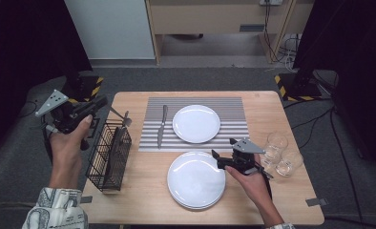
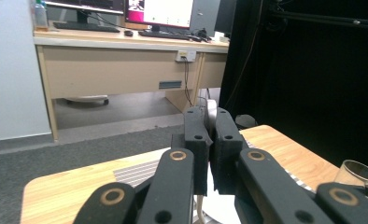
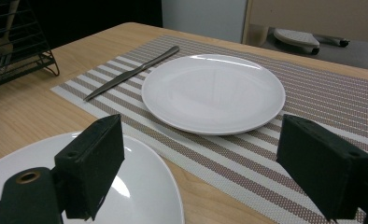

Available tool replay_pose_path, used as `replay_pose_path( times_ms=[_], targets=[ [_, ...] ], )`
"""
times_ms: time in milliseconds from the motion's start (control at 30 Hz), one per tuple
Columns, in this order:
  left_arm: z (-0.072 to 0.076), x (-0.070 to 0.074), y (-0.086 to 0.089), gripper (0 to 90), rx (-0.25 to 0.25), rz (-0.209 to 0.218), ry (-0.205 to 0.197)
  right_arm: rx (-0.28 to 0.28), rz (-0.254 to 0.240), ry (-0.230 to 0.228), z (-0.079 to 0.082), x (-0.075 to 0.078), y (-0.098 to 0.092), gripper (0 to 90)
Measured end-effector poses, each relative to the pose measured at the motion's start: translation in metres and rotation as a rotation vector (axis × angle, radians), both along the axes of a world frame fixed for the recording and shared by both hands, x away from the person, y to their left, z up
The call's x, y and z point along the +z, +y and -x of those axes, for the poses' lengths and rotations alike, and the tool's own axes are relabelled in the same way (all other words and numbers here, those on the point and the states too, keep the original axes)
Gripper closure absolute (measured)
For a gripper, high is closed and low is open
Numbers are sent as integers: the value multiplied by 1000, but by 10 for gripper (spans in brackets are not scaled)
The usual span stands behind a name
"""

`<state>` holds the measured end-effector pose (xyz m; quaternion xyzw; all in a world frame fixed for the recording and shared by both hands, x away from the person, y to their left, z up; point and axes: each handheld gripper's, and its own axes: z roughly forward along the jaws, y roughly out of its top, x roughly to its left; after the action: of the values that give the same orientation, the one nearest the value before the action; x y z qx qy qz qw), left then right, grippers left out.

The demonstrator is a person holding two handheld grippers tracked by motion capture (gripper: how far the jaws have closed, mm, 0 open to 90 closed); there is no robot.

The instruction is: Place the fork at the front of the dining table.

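Note:
My left gripper (image 1: 102, 101) is held off the table's left edge, above a black wire basket (image 1: 109, 155); its jaws point toward the table. In the left gripper view its jaws (image 2: 210, 122) stand pressed together, and I cannot tell if anything thin is between them. My right gripper (image 1: 222, 160) hovers at the right rim of the near white plate (image 1: 195, 180). It is open (image 3: 205, 177), with nothing between its pads. Ahead of it a second white plate (image 3: 213, 92) lies on a striped placemat (image 3: 313, 98), with a knife (image 3: 130, 73) to its left.
Utensils stand in the wire basket, one sticking out at the top (image 1: 124, 120). Three clear glasses (image 1: 276, 141) sit near the table's right edge, just right of my right hand. A desk and cables lie beyond the table.

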<state>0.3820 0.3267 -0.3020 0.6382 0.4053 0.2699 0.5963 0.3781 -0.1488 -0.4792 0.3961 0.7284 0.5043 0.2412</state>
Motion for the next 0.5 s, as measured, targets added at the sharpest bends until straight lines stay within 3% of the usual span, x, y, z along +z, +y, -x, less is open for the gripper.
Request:
replay_pose_path(
  times_ms=[500],
  targets=[
    [2,-13,-31,863,-55,-10,9,22,-3,-15,3,4,4,228]
  ],
)
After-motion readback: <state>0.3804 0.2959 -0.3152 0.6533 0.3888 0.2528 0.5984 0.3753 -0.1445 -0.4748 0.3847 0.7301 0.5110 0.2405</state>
